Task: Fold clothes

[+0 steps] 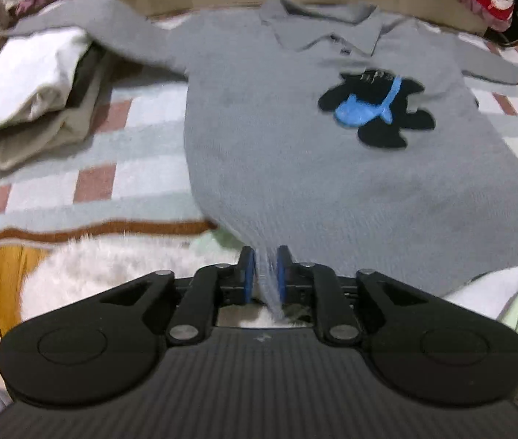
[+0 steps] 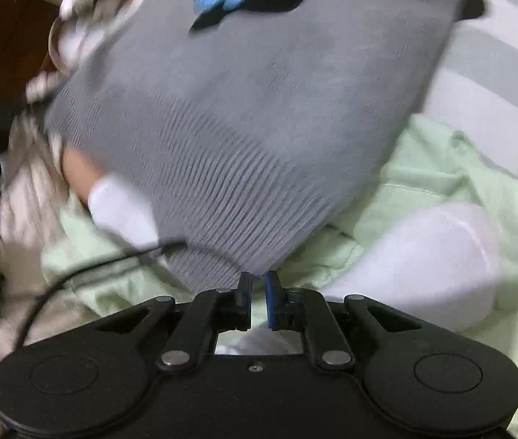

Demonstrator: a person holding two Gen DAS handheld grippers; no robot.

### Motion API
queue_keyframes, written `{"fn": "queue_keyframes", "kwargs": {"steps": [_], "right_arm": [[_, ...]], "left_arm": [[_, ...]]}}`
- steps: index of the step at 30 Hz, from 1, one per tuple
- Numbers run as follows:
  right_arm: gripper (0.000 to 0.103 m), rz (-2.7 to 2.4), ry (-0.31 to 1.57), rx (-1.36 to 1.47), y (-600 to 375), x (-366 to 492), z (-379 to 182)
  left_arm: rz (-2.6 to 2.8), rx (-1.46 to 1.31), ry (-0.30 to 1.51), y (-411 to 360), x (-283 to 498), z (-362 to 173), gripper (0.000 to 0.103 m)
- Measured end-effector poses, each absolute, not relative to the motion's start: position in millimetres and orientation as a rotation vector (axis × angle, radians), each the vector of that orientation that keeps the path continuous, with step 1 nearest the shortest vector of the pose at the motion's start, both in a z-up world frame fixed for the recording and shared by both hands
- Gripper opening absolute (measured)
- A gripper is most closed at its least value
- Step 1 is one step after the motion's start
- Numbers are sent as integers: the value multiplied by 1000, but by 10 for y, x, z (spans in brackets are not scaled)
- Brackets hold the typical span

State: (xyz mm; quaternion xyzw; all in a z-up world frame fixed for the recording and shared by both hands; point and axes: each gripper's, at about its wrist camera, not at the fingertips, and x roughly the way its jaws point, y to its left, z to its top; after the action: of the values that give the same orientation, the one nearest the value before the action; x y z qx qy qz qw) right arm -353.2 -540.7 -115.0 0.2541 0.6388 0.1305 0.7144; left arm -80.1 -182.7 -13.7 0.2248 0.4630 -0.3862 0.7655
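The grey sweater (image 1: pixel 295 153) is lying face up across the checked blanket (image 1: pixel 94 179), collar at the far side, both sleeves spread, its bottom hem being lifted off the bed. The left gripper (image 1: pixel 266 259) is pinching a gathered tuck of the hem, blue pads pressing on the knit. The right gripper (image 2: pixel 258 281) is holding the other hem corner, its jaws nearly together with the ribbed edge (image 2: pixel 222 219) running into the narrow gap; the grip looks thin there, right at the tips. To do this fold well, both hands probably need to be rising evenly and carrying the hem toward the collar, keeping the cloth taut between them and clear of the black cable (image 2: pixel 87 267) and the pale green bedding (image 2: pixel 423 183).
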Motion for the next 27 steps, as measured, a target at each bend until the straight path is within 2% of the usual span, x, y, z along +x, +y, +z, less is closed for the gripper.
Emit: {"fn": "queue_keyframes", "kwargs": {"steps": [1, 2, 3, 7, 11, 12, 16, 19, 20, 21, 22, 23, 26, 27], "right_arm": [[27, 292, 1410, 548, -5402, -3495, -1089], [42, 281, 1394, 526, -5420, -3443, -999], [43, 255, 1369, 492, -5453, -3412, -865], [43, 111, 1174, 325, -5737, -3302, -212], [47, -65, 931, 290, -6146, -2969, 146], [52, -96, 873, 288, -6243, -2834, 167], [53, -195, 773, 204, -6489, -2174, 60], [52, -247, 754, 99, -6687, -1702, -140], [46, -245, 753, 56, -6727, -1552, -226], [28, -239, 756, -2, -6758, -1407, -311], [18, -231, 775, -64, -6789, -1272, -402], [12, -227, 798, -107, -6818, -1168, -497], [12, -195, 816, -39, -7017, -866, -709], [15, -186, 799, 31, -7111, -787, -766]], "left_arm": [[-850, 481, 984, -1846, -795, -64, 22], [-859, 467, 955, -1862, -781, 24, 27], [-868, 450, 925, -1879, -754, 111, 33], [-898, 365, 809, -2031, -503, 273, 44], [-840, 337, 734, -2487, -104, 115, 45], [-844, 318, 734, -2640, 13, 66, 45], [-840, 233, 720, -3236, 428, -98, 45], [-822, 266, 712, -3703, 718, -270, 46], [-811, 304, 697, -3873, 799, -346, 47], [-802, 344, 681, -4046, 880, -434, 47], [-796, 377, 671, -4197, 957, -522, 47], [-794, 393, 673, -4306, 1031, -599, 47], [-801, 362, 718, -4600, 1290, -805, 47], [-807, 343, 729, -4695, 1369, -856, 47]]}}
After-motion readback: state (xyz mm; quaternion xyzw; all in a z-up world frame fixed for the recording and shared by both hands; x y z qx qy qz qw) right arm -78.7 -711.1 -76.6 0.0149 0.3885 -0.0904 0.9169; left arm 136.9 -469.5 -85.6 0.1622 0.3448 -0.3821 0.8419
